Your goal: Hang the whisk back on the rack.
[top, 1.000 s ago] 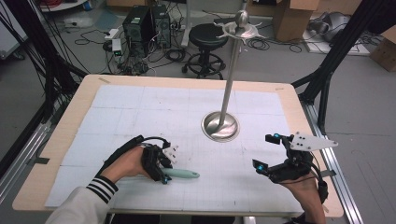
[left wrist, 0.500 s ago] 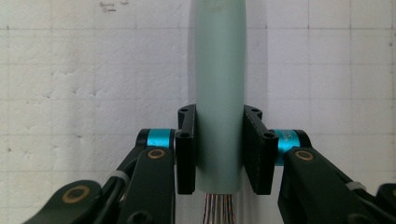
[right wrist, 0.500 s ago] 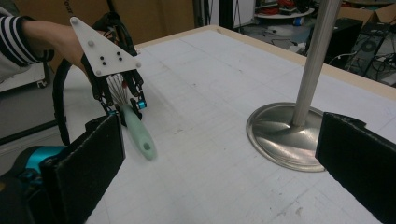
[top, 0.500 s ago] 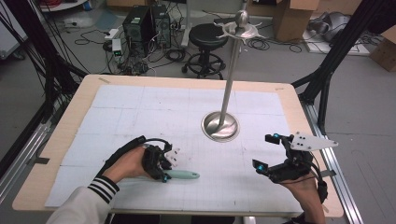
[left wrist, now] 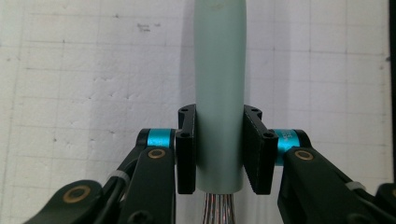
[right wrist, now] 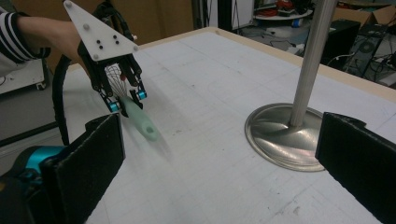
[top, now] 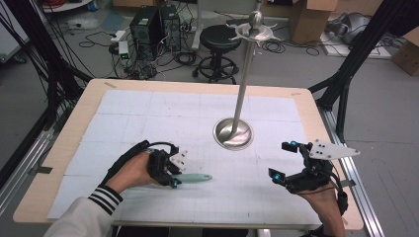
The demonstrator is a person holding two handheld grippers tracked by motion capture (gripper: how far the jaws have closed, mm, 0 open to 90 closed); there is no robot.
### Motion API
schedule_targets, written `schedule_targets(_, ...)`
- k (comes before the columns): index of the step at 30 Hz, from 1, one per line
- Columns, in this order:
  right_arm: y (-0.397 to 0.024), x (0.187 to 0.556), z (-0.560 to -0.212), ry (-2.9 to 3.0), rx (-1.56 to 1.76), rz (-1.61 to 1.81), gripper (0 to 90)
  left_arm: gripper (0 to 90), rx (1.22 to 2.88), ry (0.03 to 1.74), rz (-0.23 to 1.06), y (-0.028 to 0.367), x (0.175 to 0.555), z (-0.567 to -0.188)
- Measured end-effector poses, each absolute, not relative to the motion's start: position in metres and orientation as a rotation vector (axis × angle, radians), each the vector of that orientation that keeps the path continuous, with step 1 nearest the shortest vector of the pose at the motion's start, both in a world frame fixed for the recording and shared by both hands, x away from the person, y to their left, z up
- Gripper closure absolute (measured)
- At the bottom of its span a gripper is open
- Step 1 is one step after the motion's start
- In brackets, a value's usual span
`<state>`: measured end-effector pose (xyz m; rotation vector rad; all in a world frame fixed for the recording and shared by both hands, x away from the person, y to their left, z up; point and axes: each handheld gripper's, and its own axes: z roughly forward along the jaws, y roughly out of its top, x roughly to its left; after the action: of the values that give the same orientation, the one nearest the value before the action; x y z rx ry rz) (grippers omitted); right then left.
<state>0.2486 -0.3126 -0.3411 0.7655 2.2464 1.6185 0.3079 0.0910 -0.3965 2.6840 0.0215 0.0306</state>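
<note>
A whisk with a pale green handle [top: 196, 177] lies level at the front left of the white gridded mat [top: 163, 113], pointing right. My left gripper [top: 174, 181] is shut on that handle [left wrist: 219, 70], one pad on each side, and metal wires [left wrist: 218, 207] show behind the pads. In the right gripper view the left gripper [right wrist: 126, 101] holds the blurred handle [right wrist: 140, 122] slanting down over the mat. My right gripper [top: 282, 160] stands open at the front right with nothing between its pads [right wrist: 93, 154], facing the stand.
A tall metal stand with a round base [top: 232, 134] and a thin pole [top: 244, 84] rises right of the mat's middle. The wooden table edge [top: 59, 148] frames the mat. Beyond the table are a stool [top: 217, 39], computers and cables.
The green handle has shifted slightly up the picture in the left gripper's hold. The right gripper has kept its place.
</note>
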Motion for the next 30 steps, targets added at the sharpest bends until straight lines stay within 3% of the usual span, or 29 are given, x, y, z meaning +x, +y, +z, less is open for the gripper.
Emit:
schedule_targets(16, -0.313, 0.248, -0.341, 2.247, 0.76, 1.617, 0.1, 69.4, 2.499, 0.081, 0.031, 0.102, 0.312, -0.358)
schedule_targets(30, -0.315, 0.248, -0.342, 2.244, 0.775, 1.621, 0.1, 69.4, 2.467, 0.067, 0.047, 0.103, 0.319, -0.324)
